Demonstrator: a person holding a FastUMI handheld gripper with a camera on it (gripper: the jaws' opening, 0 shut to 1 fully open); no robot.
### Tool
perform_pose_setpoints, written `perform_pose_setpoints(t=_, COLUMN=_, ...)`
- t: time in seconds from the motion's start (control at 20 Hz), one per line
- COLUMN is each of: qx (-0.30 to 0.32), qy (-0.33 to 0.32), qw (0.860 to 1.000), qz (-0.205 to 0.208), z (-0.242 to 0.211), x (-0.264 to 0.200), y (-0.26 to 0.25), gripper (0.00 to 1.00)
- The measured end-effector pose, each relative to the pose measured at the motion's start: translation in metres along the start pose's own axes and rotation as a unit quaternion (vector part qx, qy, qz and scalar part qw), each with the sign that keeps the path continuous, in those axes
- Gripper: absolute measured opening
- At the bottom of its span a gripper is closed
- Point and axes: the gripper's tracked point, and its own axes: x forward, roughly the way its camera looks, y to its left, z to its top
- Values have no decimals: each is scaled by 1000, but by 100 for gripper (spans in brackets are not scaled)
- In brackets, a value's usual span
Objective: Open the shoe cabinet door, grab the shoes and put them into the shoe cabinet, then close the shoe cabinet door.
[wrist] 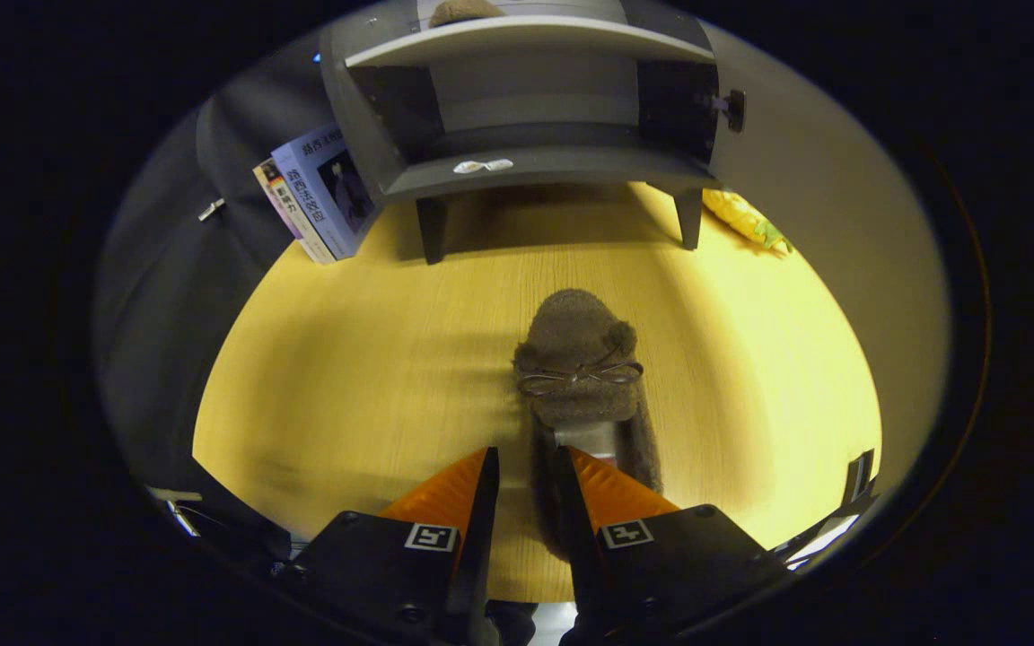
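Observation:
A brown fuzzy shoe with a thin bow lies toe-first toward the grey shoe cabinet, over the yellow wooden table. My gripper is shut on the shoe's left side wall near the heel, with one finger outside it and the other inside the opening. The cabinet stands beyond the shoe with its front open. Its door is swung out to the right. A second brown shoe rests on the cabinet's upper shelf. I cannot tell whether the held shoe touches the table.
Several books lean against the cabinet's left side. A yellow object lies behind the cabinet's right leg. A small white scrap sits on the lower shelf's front edge. Dark cloth borders the table on the left.

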Motion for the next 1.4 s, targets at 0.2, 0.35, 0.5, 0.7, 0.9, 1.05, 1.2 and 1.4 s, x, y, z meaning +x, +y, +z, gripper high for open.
perform_pose_setpoints(t=0.2, qx=-2, qy=-9, qw=1000, qz=-7, z=7, x=26, y=-2, gripper=44)
perform_pose_setpoints(t=0.35, qx=2, qy=-27, qw=1000, qz=-2, z=21, x=45, y=4, gripper=44)
perform_pose_setpoints(t=0.5, qx=7, qy=-50, qw=999, qz=-7, z=36, x=58, y=3, gripper=44)
perform_pose_setpoints(t=0.7, qx=7, qy=-65, qw=998, qz=0, z=46, x=70, y=2, gripper=43)
perform_pose_setpoints(t=0.9, qx=13, qy=-60, qw=998, qz=-18, z=48, x=73, y=-9, gripper=17)
perform_pose_setpoints(t=1.05, qx=-3, qy=-50, qw=998, qz=-21, z=45, x=71, y=-9, gripper=17)
perform_pose_setpoints(t=1.2, qx=2, qy=-44, qw=999, qz=-24, z=44, x=65, y=-13, gripper=5)
perform_pose_setpoints(t=1.4, qx=4, qy=-53, qw=998, qz=-20, z=45, x=37, y=-16, gripper=5)
